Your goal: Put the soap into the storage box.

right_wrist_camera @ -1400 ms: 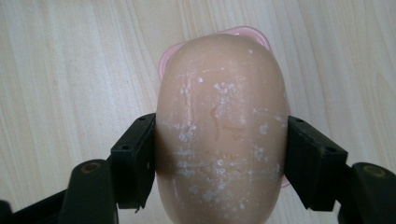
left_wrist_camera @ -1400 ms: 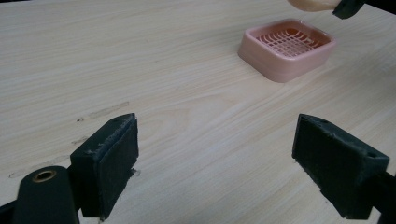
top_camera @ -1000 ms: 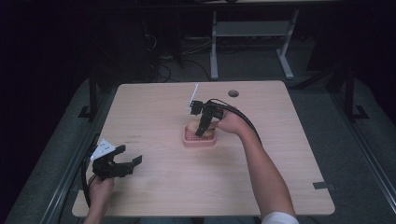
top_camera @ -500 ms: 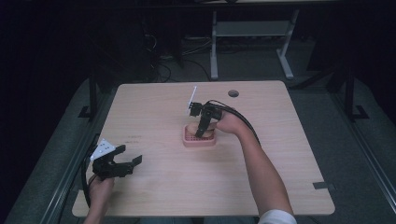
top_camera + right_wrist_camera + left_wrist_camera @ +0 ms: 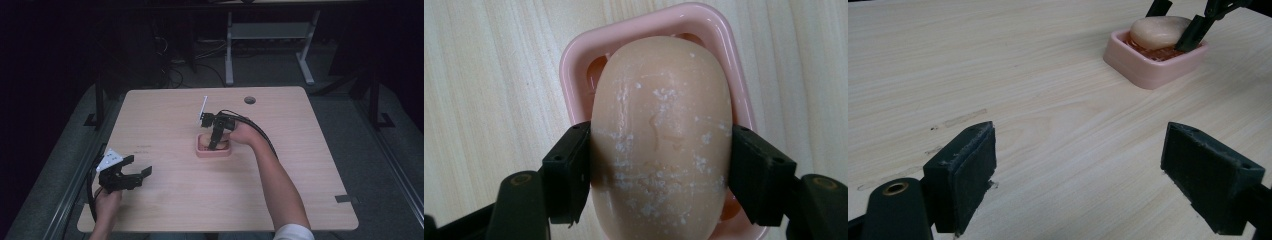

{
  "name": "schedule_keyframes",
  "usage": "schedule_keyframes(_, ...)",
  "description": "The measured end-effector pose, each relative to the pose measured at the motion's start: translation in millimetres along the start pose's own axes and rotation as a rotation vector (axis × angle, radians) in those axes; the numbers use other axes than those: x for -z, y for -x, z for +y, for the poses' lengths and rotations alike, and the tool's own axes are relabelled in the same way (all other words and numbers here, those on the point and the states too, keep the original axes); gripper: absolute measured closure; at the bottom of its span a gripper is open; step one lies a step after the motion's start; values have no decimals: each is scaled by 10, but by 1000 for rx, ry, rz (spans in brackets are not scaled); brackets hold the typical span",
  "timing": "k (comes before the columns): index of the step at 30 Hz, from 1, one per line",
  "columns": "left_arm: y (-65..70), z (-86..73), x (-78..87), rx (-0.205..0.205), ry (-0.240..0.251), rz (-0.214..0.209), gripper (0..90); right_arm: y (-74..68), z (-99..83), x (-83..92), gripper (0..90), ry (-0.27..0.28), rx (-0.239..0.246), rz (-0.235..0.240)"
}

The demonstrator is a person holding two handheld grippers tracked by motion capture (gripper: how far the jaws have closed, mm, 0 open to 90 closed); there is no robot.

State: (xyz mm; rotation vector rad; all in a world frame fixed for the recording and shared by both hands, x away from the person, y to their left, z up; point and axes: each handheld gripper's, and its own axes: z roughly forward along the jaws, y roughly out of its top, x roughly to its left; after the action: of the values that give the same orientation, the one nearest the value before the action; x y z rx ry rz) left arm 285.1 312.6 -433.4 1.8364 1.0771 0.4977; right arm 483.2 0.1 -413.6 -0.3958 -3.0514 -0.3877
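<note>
A pale beige bar of soap (image 5: 659, 130), flecked with white, lies in a pink soap dish (image 5: 644, 27) at the middle of the wooden table (image 5: 300, 175). My right gripper (image 5: 659, 172) points down into the dish, its two black jaws pressed against the bar's two sides. In the high view the right gripper (image 5: 214, 144) stands over the dish (image 5: 200, 152). My left gripper (image 5: 137, 166) sits low near the table's front left corner, open, with nothing between its jaws. In its own view the left gripper (image 5: 1088, 180) faces the dish (image 5: 1148, 70) and the soap (image 5: 1158, 30) from a distance.
A round cable hole (image 5: 249, 100) sits near the table's far edge. A dark strip of tape (image 5: 346, 198) marks the front right edge. A metal stand (image 5: 265, 45) and cables lie on the dark floor behind the table.
</note>
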Motion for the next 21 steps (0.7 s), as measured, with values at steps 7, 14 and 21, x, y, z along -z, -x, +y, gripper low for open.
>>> schedule_keyframes(7,-3,2,5,0,2,0,142,5,-4,6,316,2,-1,-4)
schedule_keyframes(14,-10,7,18,4,6,3,142,2,-6,-5,314,-8,-7,-8)
schedule_keyframes(21,0,10,16,-5,2,3,143,-2,-24,112,300,49,-23,1)
